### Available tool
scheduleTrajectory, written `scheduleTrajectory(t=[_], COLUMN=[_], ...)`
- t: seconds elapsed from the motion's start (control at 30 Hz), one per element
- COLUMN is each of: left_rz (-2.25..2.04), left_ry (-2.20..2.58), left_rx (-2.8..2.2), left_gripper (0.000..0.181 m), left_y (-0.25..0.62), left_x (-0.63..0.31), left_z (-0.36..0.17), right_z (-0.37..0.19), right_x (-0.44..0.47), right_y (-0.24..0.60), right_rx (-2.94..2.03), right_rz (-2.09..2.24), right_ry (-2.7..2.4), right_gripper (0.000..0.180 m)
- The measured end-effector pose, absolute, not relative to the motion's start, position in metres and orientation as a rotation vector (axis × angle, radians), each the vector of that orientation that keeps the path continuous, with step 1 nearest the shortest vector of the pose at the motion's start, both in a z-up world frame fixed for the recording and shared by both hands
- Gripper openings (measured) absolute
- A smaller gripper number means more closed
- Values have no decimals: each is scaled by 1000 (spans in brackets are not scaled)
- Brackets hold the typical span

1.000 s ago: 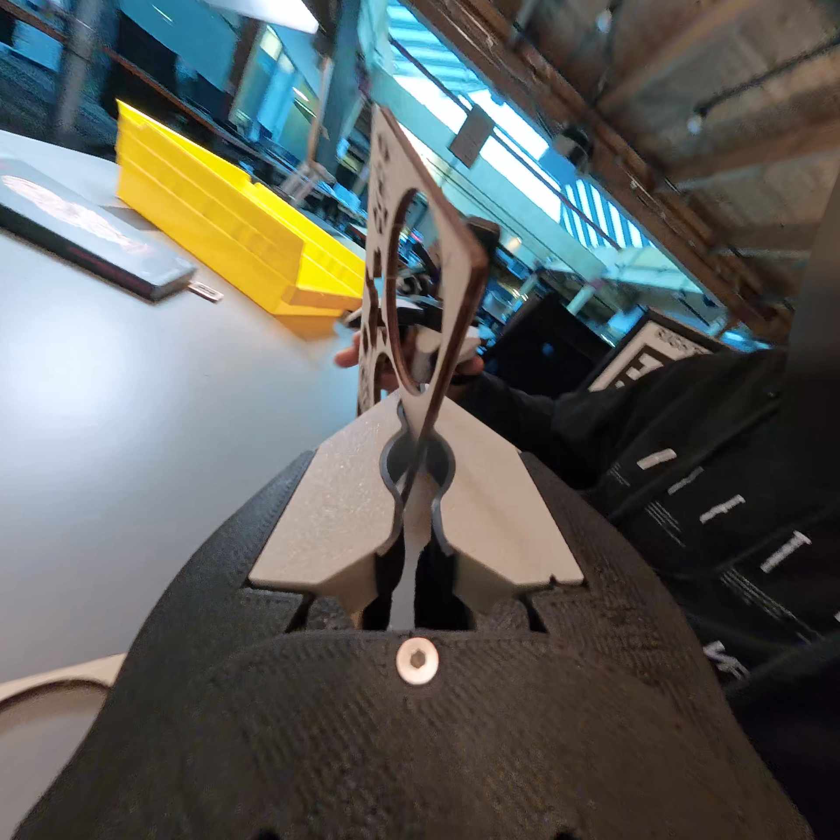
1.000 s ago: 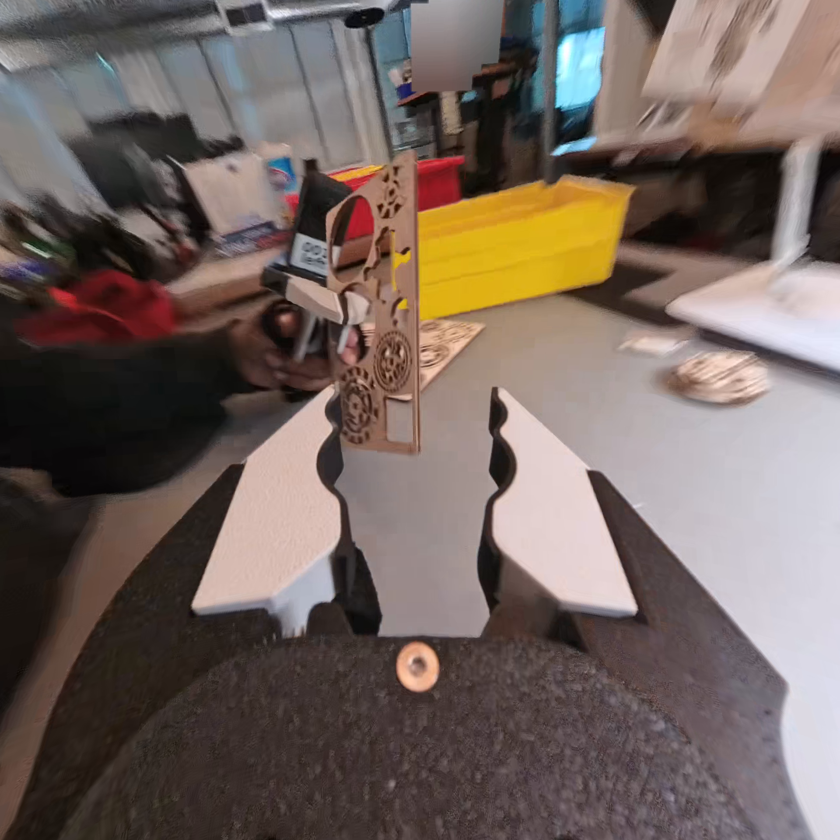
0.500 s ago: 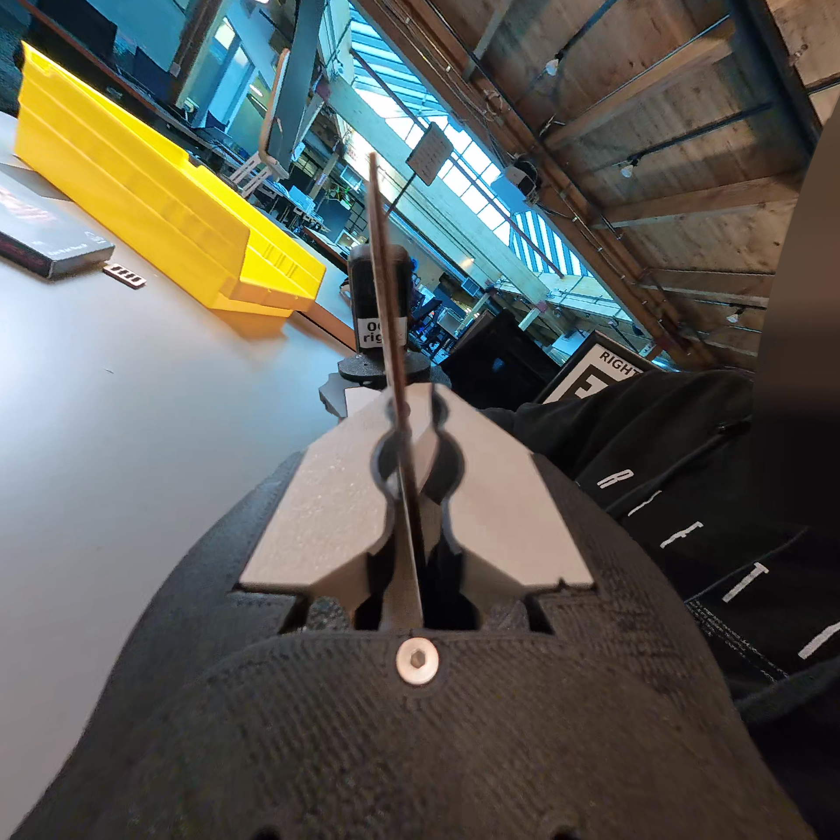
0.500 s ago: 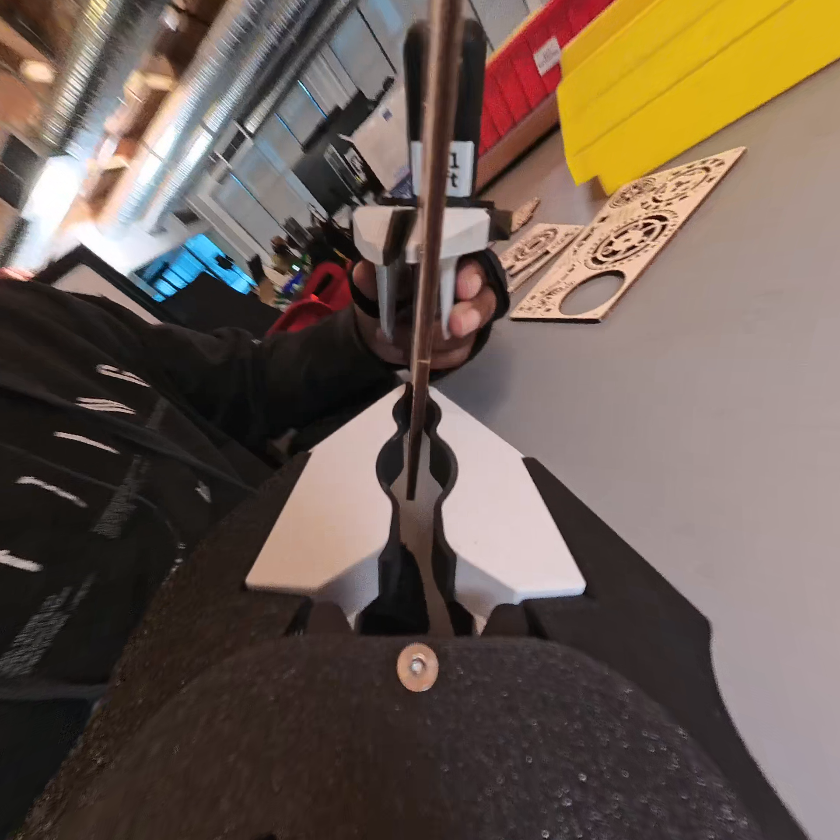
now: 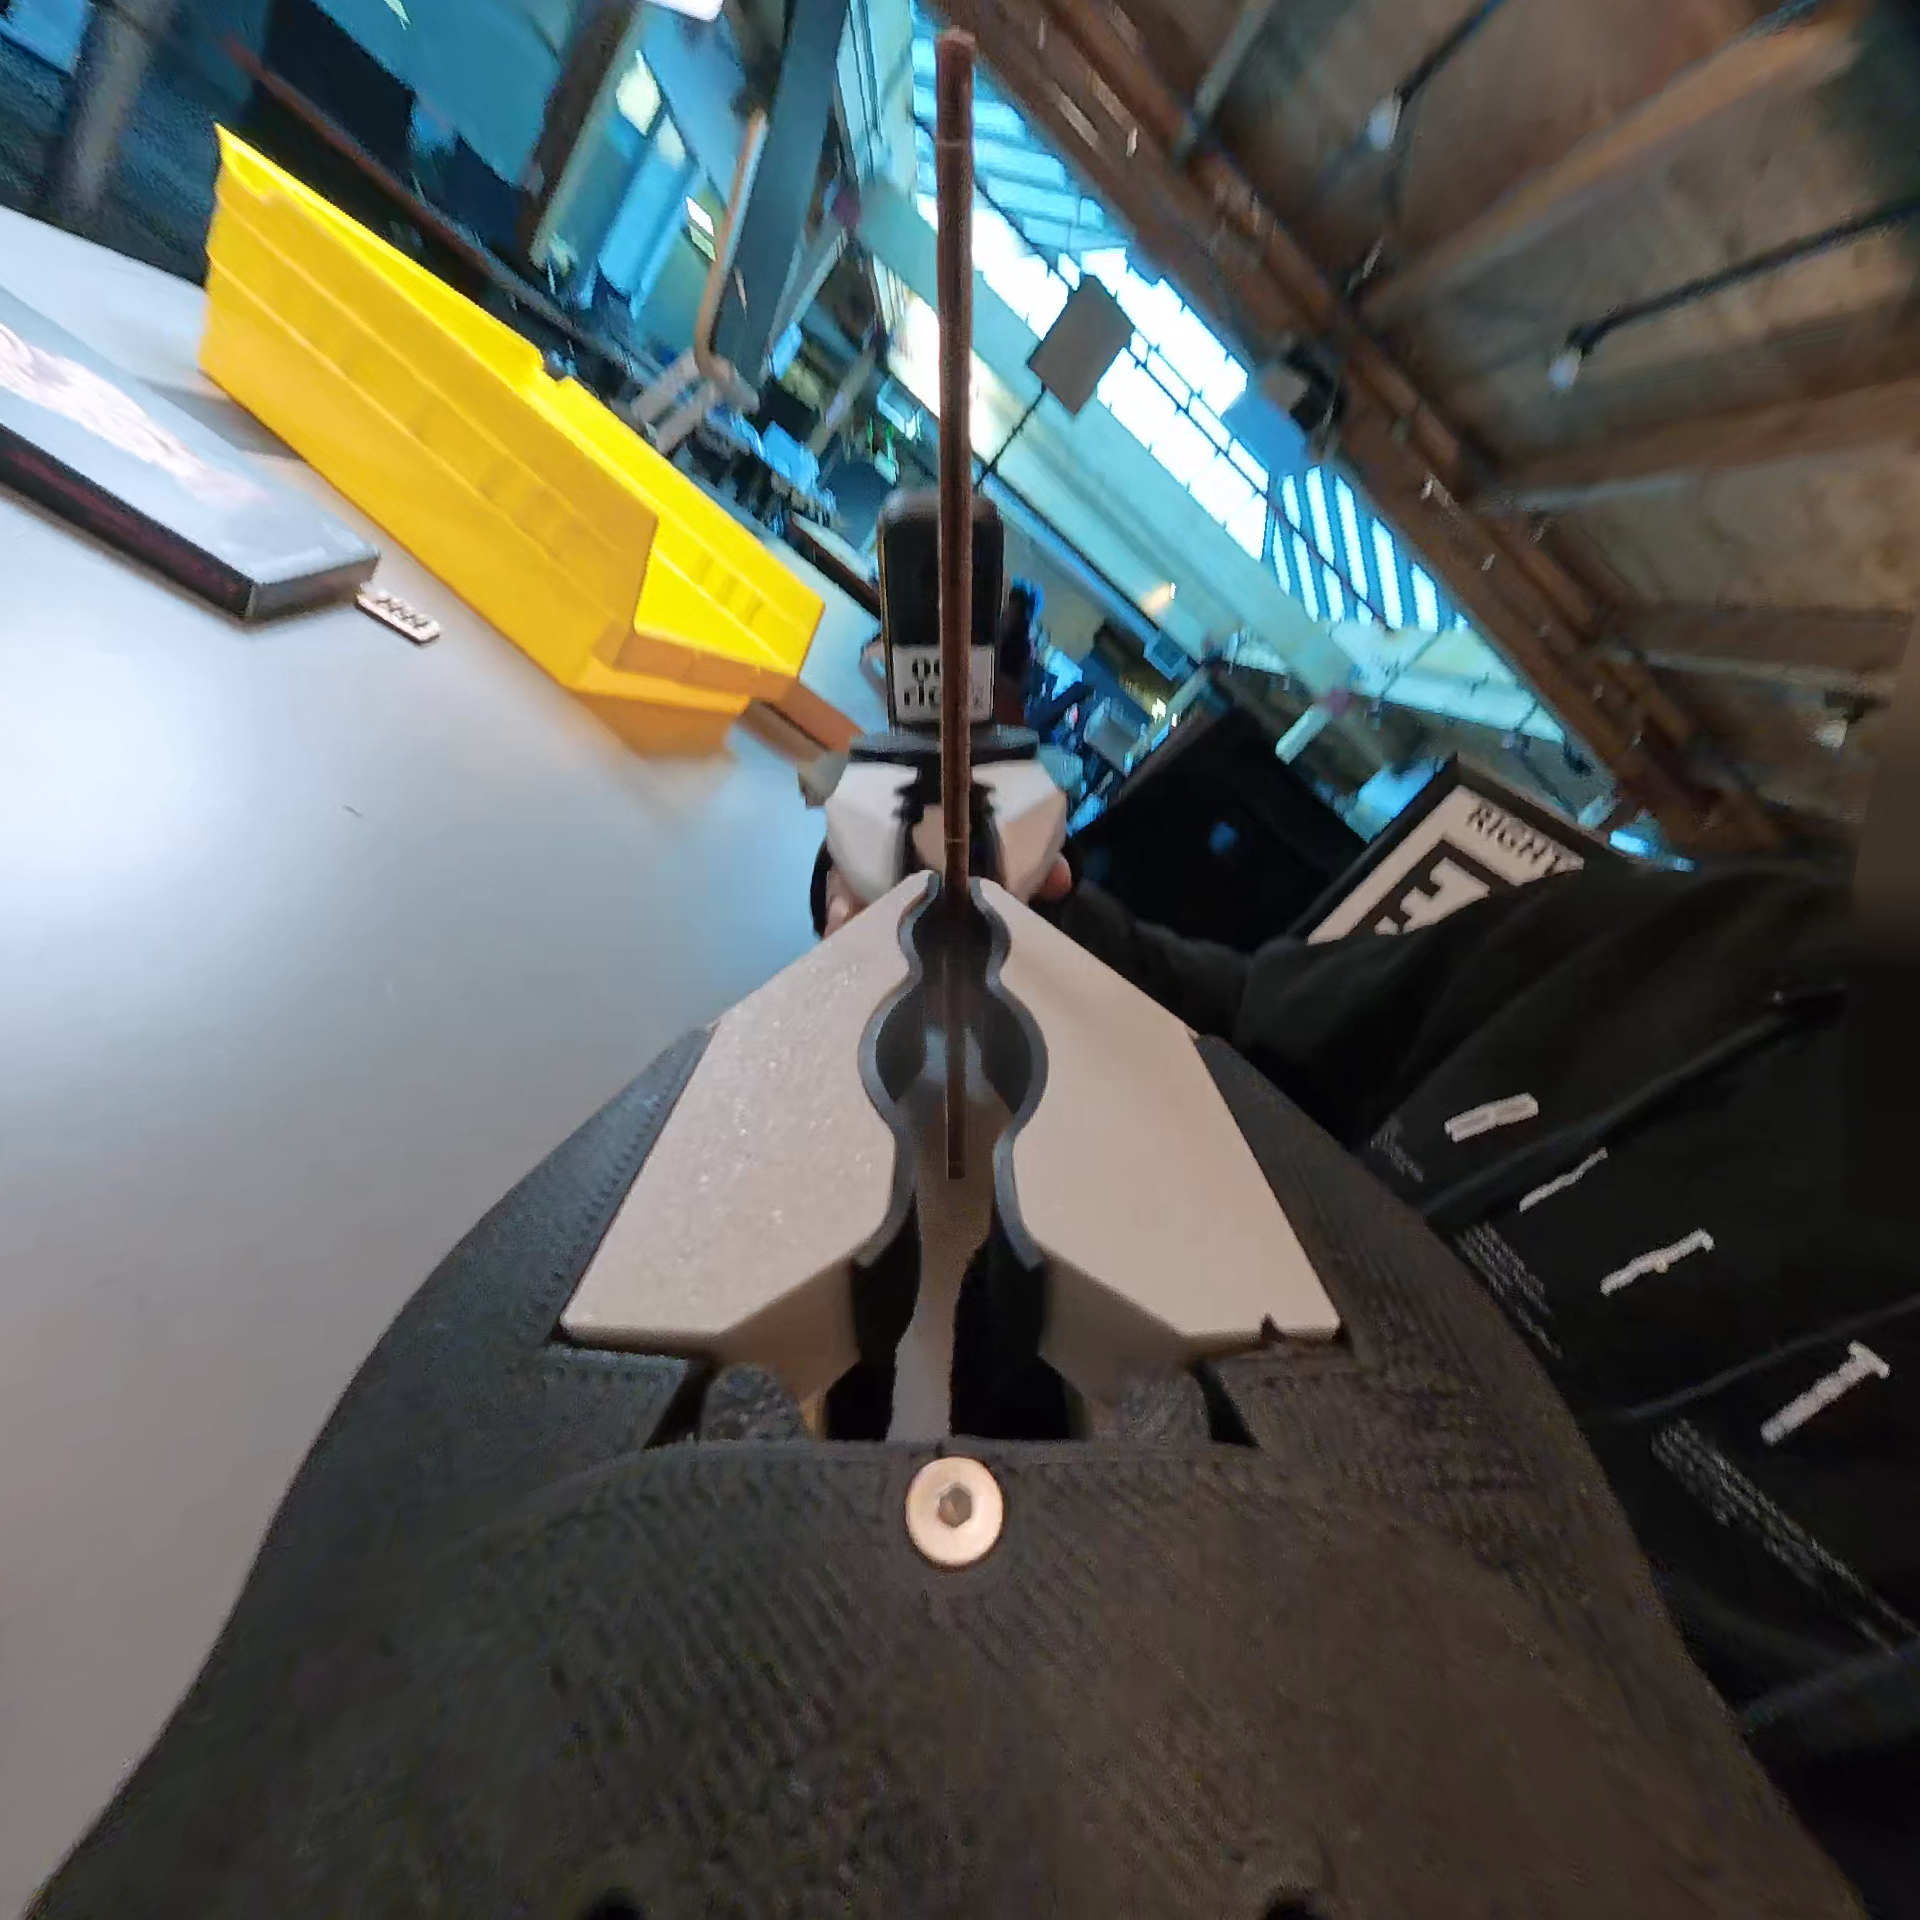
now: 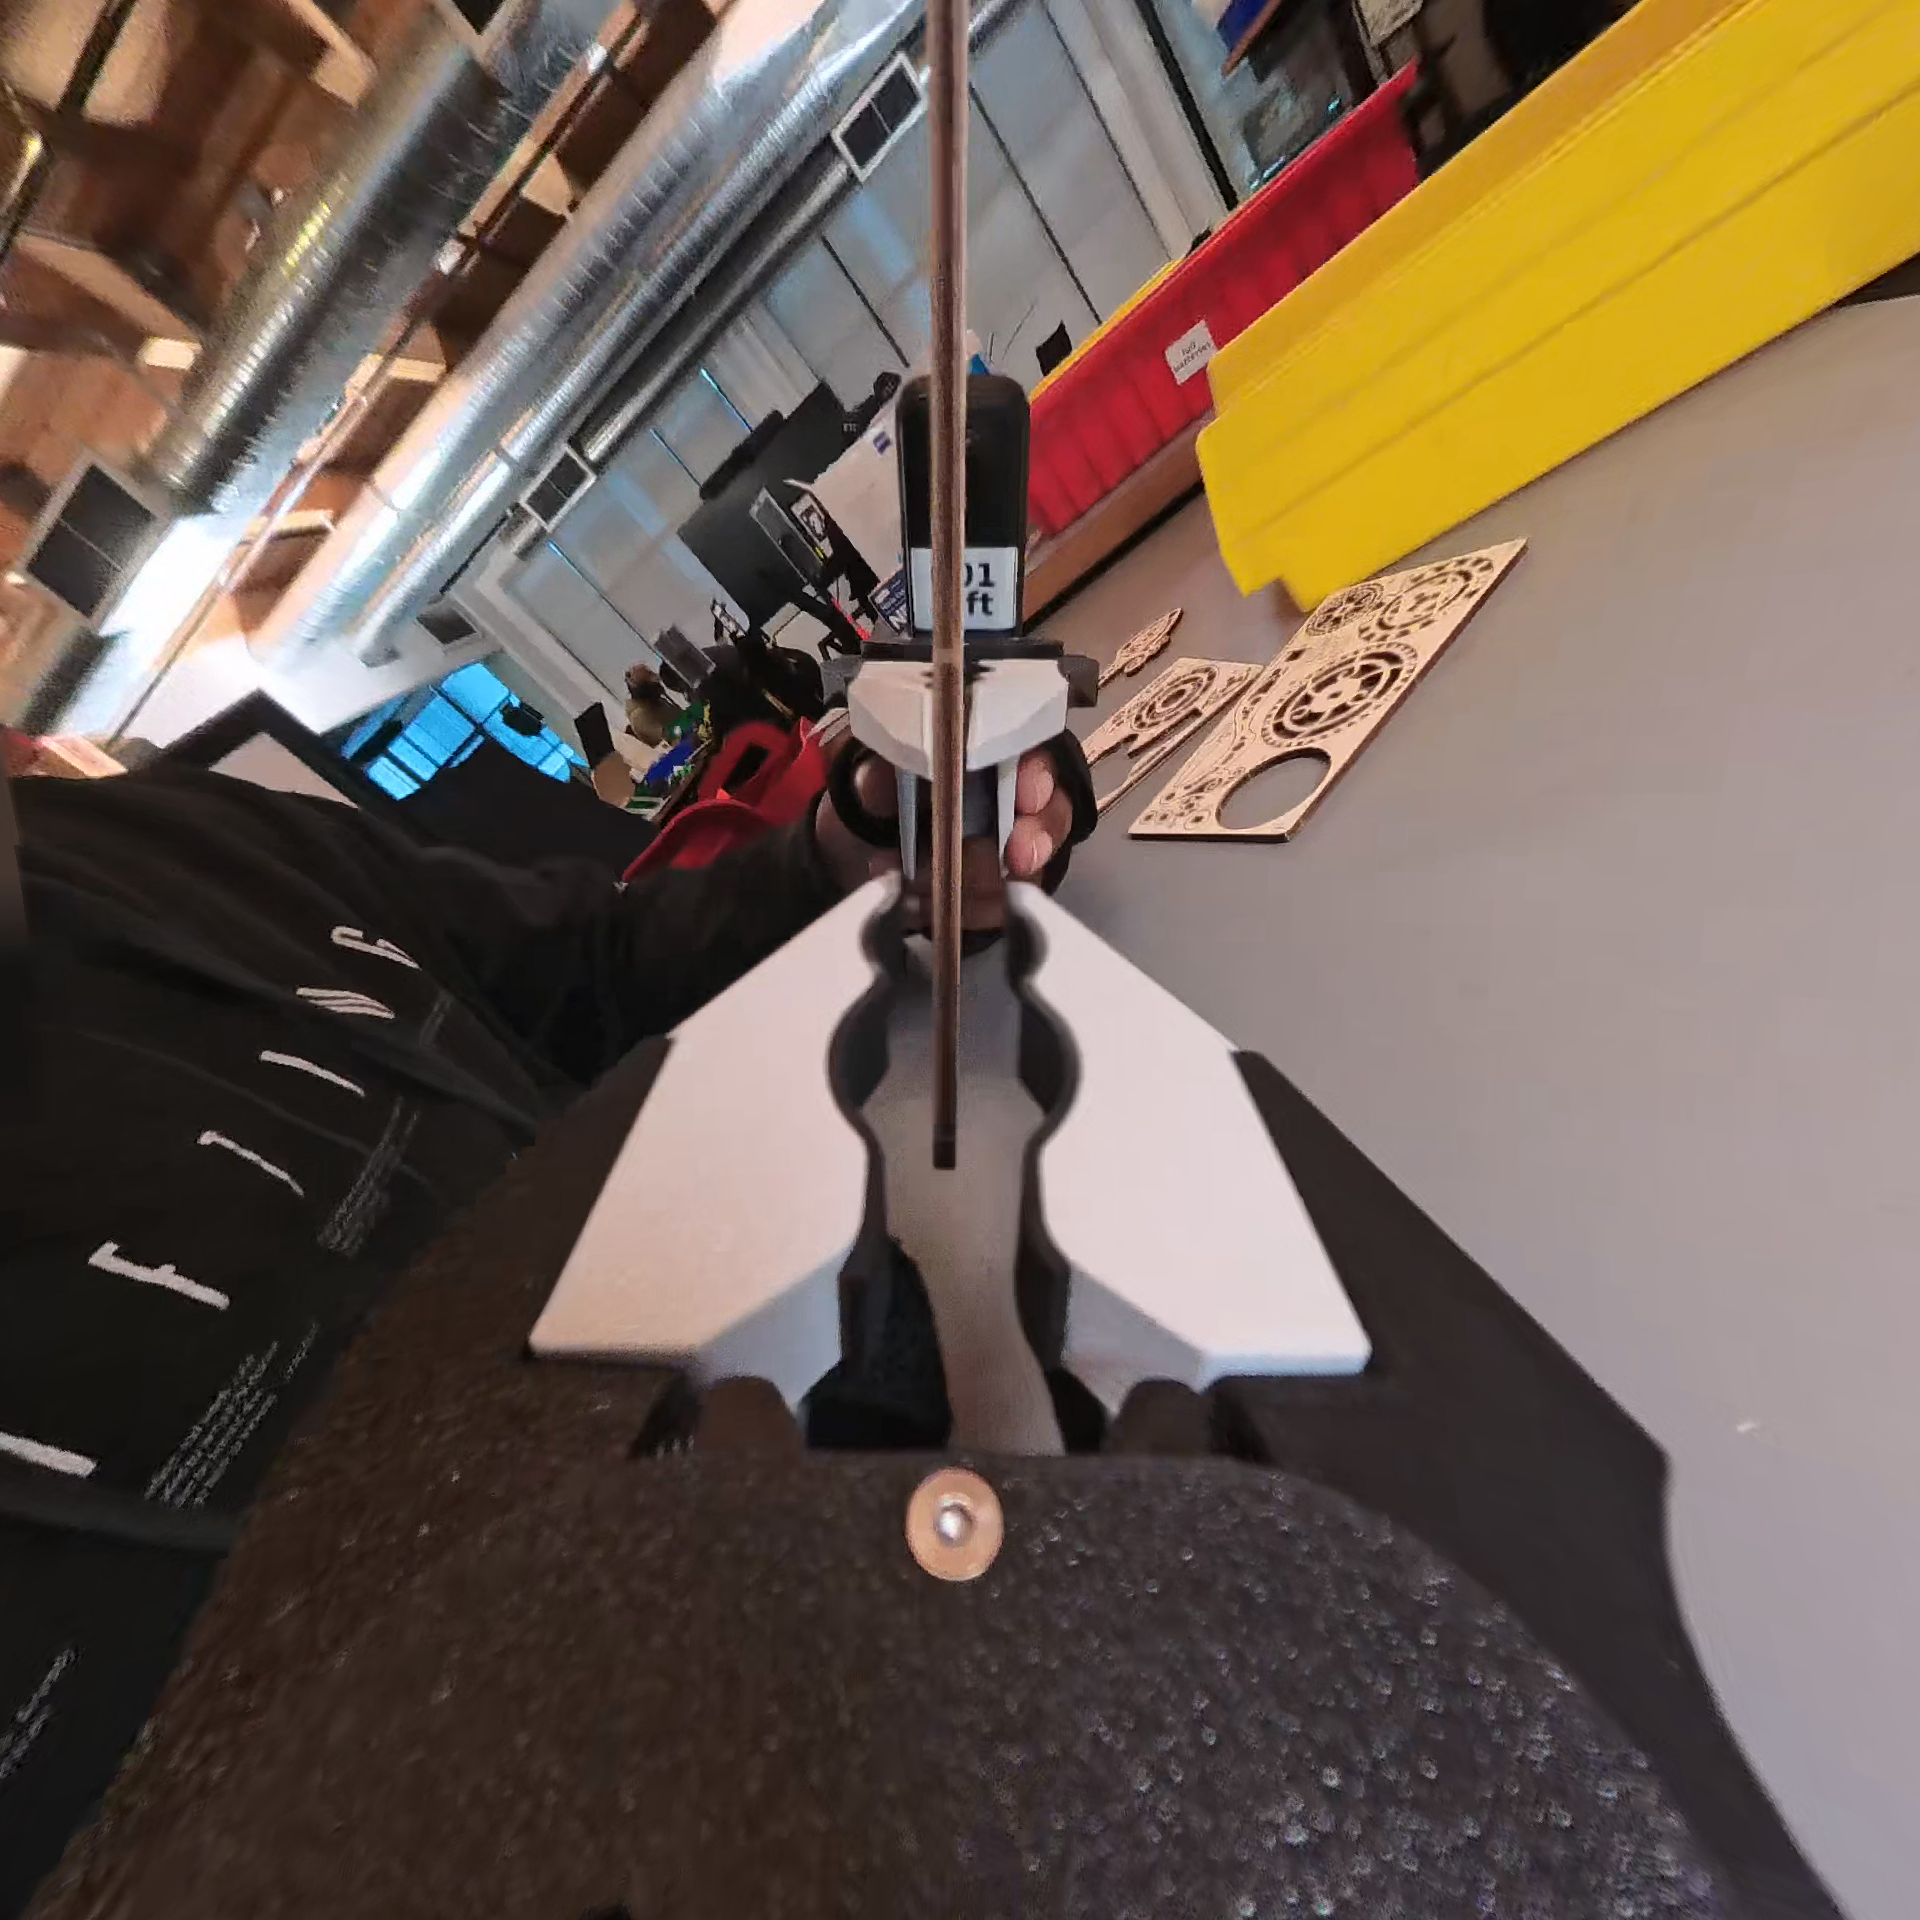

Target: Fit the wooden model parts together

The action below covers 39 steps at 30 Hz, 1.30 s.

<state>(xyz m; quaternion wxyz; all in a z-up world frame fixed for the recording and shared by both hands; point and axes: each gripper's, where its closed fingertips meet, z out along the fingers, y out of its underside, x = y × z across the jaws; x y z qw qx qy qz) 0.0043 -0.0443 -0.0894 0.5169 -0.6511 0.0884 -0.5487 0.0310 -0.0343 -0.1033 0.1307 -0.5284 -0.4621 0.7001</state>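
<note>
From the left wrist view, the left tongs [image 5: 954, 894] are pressed together on the wooden sheet [image 5: 954, 520], seen edge-on and upright, right of the yellow bin [image 5: 499, 457]. From the right wrist view, the right tongs [image 6: 951, 914] stand narrowly apart around the sheet's edge, not touching; more wooden sheets [image 6: 1340, 686] lie on the counter [image 6: 1558, 1039] below the bin.

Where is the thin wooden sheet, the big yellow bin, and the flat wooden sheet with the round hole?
Thin brown wooden sheet [image 5: 954, 416]: left wrist view, its dark edge.
Long yellow plastic bin [image 5: 447, 436]: left wrist view, its side wall.
Flat pale wooden sheet with a round hole [image 6: 1351, 686]: right wrist view, its patterned face.
</note>
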Motion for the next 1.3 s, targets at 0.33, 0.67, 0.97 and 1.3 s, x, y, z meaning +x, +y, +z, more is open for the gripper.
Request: scheduleTrajectory(t=[0.33, 0.67, 0.97, 1.3], left_rz=[-1311, -1334, -1342, -1383], left_ry=[25, -14, -3, -18], left_rx=[-1466, -1531, -1537, -1495], left_gripper=[0, 1, 1, 0], left_y=[-34, -34, -35, -37], left_x=[7, 9, 10, 6], left_z=[-86, -98, -97, -94], right_z=[-102, -115, -116, -123], right_x=[10, 12, 13, 16], right_y=[-40, -41, -41, -60], right_rx=[-1550, -1620, -1639, -1649], right_rz=[1969, 1904, 1858, 2018], right_ry=[-1193, -1248, -1254, -1350], right_gripper=[2, 1, 0, 3])
